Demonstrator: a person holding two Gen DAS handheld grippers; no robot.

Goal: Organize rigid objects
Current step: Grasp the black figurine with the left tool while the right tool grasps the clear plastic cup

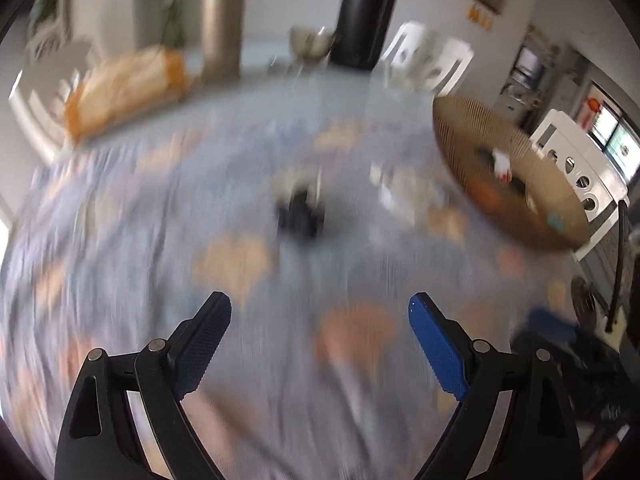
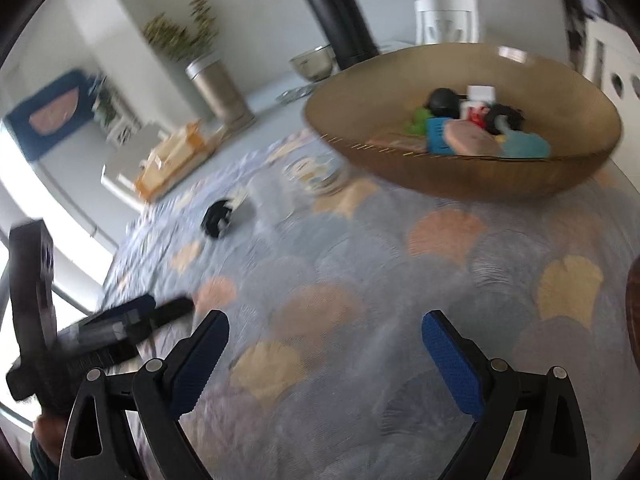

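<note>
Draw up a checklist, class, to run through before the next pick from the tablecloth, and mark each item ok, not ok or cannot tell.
1. Left gripper open and empty: ok.
2. Right gripper open and empty: ok.
3. Small black object on the tablecloth free of neighbours: ok, it lies apart from the round patterned item.
4. What the black object is, and how it lies: cannot tell, both views are blurred.
5. Room in the wooden bowl: ok, the things in it sit low on one side.
6. Cameras steady enough to aim: not ok, the left wrist view is heavily smeared.
</note>
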